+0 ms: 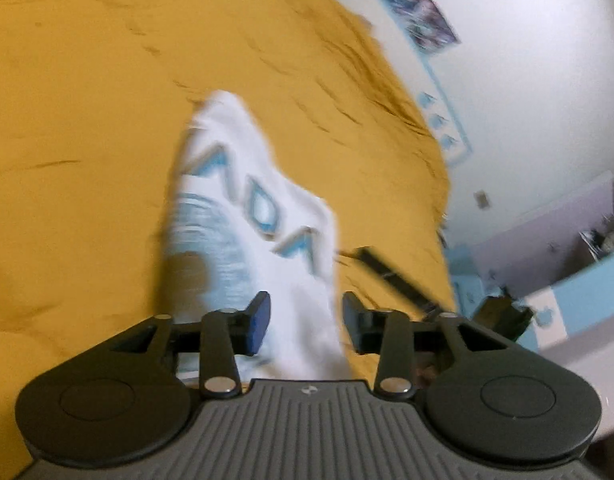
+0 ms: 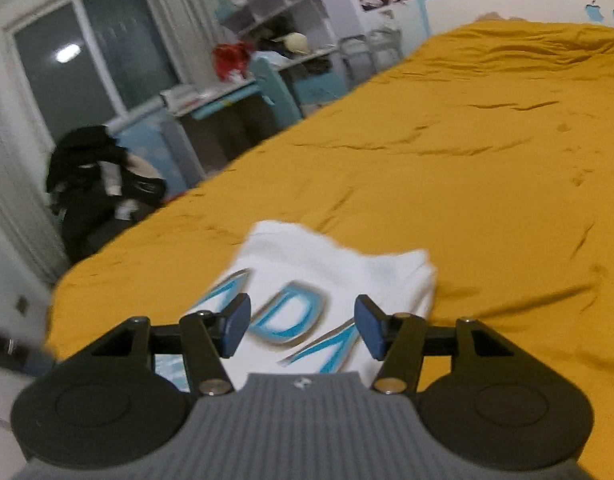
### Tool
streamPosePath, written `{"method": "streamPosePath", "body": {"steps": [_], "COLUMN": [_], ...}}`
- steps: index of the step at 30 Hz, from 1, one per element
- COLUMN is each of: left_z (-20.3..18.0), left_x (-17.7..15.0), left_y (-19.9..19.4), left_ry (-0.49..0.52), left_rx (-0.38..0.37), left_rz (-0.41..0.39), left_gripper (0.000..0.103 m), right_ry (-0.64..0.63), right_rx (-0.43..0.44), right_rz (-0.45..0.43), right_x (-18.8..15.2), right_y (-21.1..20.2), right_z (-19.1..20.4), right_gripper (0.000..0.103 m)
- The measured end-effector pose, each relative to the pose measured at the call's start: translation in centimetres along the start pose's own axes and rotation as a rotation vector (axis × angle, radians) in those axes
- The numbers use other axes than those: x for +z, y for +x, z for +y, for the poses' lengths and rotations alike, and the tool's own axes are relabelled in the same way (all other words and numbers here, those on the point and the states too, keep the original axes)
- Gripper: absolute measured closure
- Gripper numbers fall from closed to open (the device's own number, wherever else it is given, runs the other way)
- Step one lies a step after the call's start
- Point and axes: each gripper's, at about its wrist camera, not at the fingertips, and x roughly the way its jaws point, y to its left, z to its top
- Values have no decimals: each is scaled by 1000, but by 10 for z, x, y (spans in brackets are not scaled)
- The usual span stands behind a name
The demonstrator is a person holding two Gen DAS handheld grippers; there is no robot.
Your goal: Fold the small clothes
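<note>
Two grippers in view, both angled down over a mustard bedsheet (image 2: 487, 168). Left gripper (image 1: 306, 318): jaws spread, blue pads (image 1: 259, 320) clear of the cloth; white folded garment (image 1: 263, 216) w/ blue lettering runs out ahead from between the fingers, lying flat on the sheet, not pinched. Pic blurred. Right gripper (image 2: 303, 326): jaws spread wider, nothing clamped; same garment (image 2: 331, 268) lies folded just ahead of and under the tips, near the bed's front edge. Desk and shelves (image 2: 267, 12) beyond the bed at left, by a window (image 2: 95, 60).

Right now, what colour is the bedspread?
Mustard yellow bedspread, plain; right wrist view shows it best.
</note>
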Motion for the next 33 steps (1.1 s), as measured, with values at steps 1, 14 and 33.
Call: {"method": "streamPosePath", "body": {"steps": [1,14,33], "left_z": [-4,62,35], "left_x": [0,-30,183], "left_y": [11,55,148], "left_ry": [14,-76,8], "left_rx": [4,79,-113], "left_rz": [12,88,31], "left_gripper": [55,75,58], "right_ry": [-4,133,68], "right_rx": [2,-113,-119], "right_rz": [13,147,-17], "right_x": [-6,-52,9], "right_y": [4,46,89], "right_z": [2,-39,-37], "right_gripper": [49,49,36]}}
